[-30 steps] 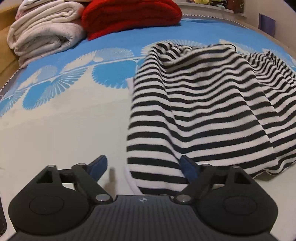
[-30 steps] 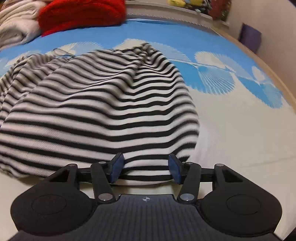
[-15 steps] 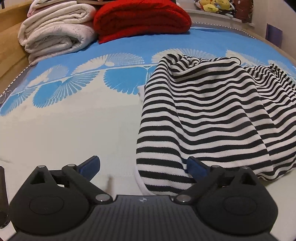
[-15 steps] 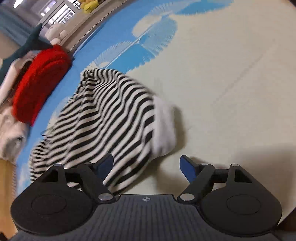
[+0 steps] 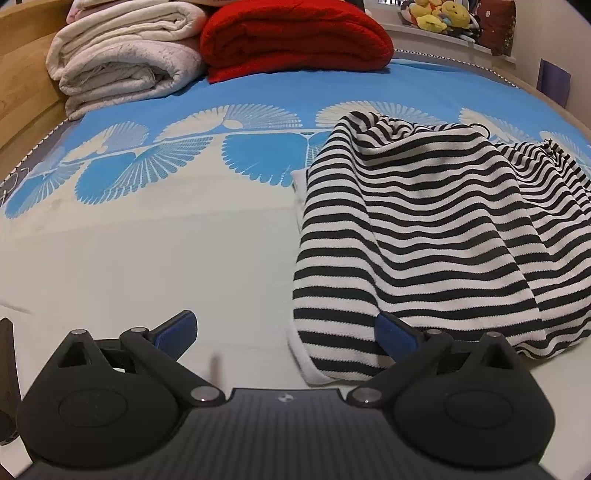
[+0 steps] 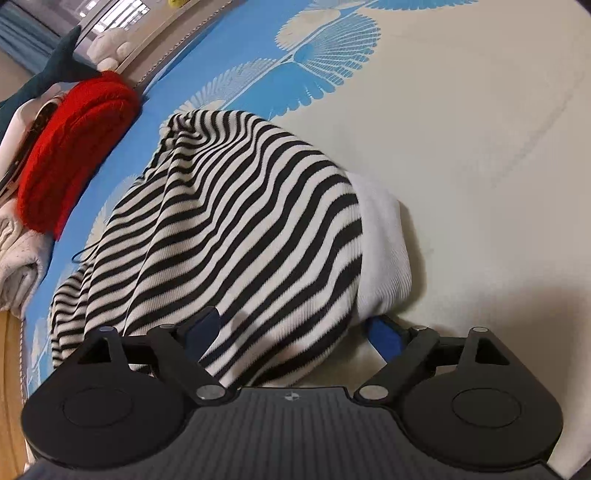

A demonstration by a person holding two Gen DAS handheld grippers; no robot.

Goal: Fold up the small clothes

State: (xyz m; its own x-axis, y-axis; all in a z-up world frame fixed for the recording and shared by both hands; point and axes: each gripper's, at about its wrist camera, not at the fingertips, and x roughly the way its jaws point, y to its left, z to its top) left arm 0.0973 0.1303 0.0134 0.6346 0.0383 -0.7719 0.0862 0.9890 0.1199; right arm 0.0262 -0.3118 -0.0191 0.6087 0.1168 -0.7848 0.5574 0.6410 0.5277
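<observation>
A black-and-white striped garment (image 5: 424,229) with a white hem lies crumpled on the bed. In the left wrist view it fills the right half. My left gripper (image 5: 286,336) stands open, wide. The garment's near corner lies between its blue pads (image 5: 395,339), close to the right one, and neither pad presses it. In the right wrist view the striped garment (image 6: 240,229) runs from the centre to the far left, its white hem (image 6: 384,251) on the right. My right gripper (image 6: 293,332) is rolled sideways and its jaws are opening, with the garment's near edge loose between them.
The bed cover (image 5: 147,240) is cream near me and blue with white fan shapes farther off. Folded cream blankets (image 5: 125,62) and a folded red blanket (image 5: 295,37) are stacked at the far end. Plush toys (image 5: 439,14) sit on a ledge behind. A wooden bed frame (image 5: 22,74) borders the left.
The right gripper has rolled sharply, so its view is tilted, and its jaws have spread apart over the garment's edge. The left jaws widened a little and drew back slightly from the cloth.
</observation>
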